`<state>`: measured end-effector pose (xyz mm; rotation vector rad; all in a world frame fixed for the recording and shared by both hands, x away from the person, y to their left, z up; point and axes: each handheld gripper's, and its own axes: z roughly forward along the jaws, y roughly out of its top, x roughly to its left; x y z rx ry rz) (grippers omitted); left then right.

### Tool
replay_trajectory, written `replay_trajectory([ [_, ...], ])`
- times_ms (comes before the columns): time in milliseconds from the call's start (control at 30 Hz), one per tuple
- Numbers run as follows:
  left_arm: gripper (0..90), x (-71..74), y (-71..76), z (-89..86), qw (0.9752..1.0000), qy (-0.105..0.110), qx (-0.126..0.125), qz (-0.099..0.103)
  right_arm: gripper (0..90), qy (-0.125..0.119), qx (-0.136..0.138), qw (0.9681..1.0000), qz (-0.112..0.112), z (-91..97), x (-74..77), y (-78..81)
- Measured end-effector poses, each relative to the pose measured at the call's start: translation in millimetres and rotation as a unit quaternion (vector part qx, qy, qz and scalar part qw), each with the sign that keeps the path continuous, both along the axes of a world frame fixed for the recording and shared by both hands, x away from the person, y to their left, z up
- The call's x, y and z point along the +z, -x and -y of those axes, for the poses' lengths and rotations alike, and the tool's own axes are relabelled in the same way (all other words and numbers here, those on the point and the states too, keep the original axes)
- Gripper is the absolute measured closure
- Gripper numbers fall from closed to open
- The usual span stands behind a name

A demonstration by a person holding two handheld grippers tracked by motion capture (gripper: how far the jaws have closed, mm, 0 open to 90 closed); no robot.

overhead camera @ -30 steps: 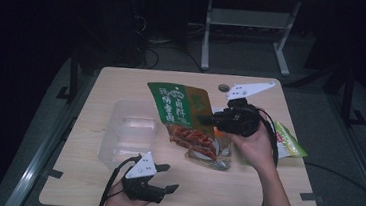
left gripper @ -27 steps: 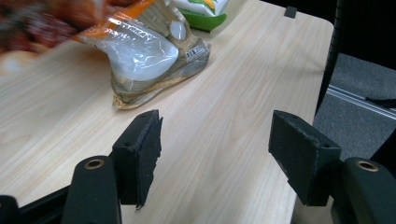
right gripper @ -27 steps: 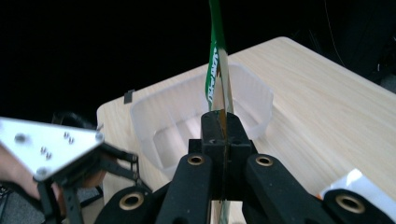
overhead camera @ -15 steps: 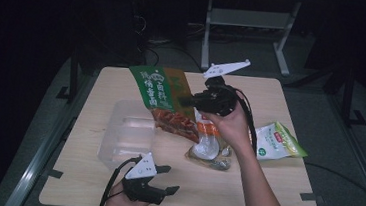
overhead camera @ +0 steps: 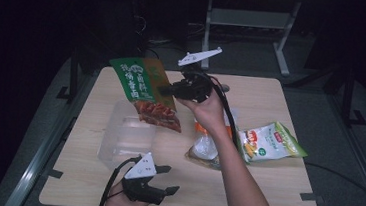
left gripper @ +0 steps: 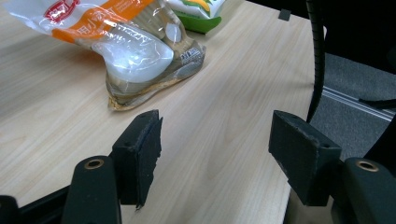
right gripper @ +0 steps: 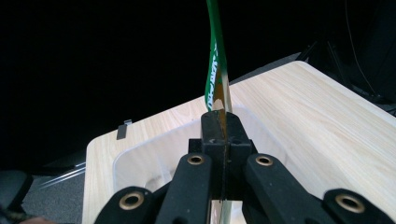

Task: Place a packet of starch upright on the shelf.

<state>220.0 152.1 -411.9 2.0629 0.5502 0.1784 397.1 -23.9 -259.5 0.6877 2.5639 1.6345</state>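
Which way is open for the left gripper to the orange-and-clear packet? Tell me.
Probably straight ahead, yes: the left gripper is open with bare table between it and the orange-and-clear packet.

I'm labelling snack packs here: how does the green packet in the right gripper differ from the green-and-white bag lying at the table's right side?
The green packet hangs in the air above the clear container, pinched by the right gripper; the green-and-white bag lies flat on the table, untouched. The packet is dark green and reddish; the bag is paler. Both are printed snack packs.

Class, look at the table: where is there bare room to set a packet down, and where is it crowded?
Bare: the table's far right corner, beyond the green-yellow packet, and the near right edge. Crowded: the middle, from the clear tub to the orange-white packet.
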Motion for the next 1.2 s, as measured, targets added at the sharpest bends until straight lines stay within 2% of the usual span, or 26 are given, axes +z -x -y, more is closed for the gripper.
replay_trajectory([
  [100, 33.5, 0.9, -0.3, -0.9, 1.0000, -0.002, 0.001, -0.003, 90.0, -0.001, 0.004, 1.0000, -0.001, -10.8, -1.7, -6.8],
  [167, 33.5, 1.2, -0.7, -4.2, 0.9999, -0.016, -0.003, 0.001, 90.0, 0.000, 0.005, 1.0000, -0.002, -18.3, -2.7, -11.4],
  [233, 33.5, 1.1, -0.2, -5.1, 0.9999, -0.017, -0.003, -0.001, 90.0, -0.001, 0.004, 1.0000, 0.000, -22.4, -3.3, -13.2],
  [267, 33.0, 0.2, 0.0, -5.9, 0.9998, -0.018, -0.004, 0.003, 90.0, -0.004, 0.005, 1.0000, 0.004, -31.7, -5.6, -16.6],
  [533, 32.5, -2.9, 3.2, -6.6, 1.0000, -0.009, -0.002, 0.003, 90.0, -0.017, 0.010, 0.9998, -0.006, -61.0, -23.8, -33.9],
  [667, 32.5, -3.0, 2.3, -7.8, 1.0000, -0.005, 0.002, 0.002, 90.0, -0.011, 0.006, 0.9998, -0.013, -71.6, -33.2, -40.7],
  [800, 32.5, -2.7, 2.4, -8.7, 1.0000, -0.004, 0.003, 0.005, 90.0, -0.004, 0.006, 0.9998, -0.020, -78.9, -44.5, -47.2],
  [967, 32.6, -3.0, 0.4, -11.4, 0.9998, -0.013, -0.002, 0.012, 90.0, -0.001, 0.000, 0.9994, -0.035, -84.9, -59.2, -51.5],
  [1033, 32.7, -3.2, -0.1, -11.7, 0.9999, -0.008, 0.003, 0.008, 90.0, -0.004, -0.005, 0.9994, -0.035, -84.6, -62.0, -51.9],
  [1200, 32.7, -3.8, 0.3, -10.1, 0.9999, -0.009, -0.002, 0.009, 90.0, -0.009, -0.022, 0.9991, -0.034, -79.4, -65.9, -52.9],
])
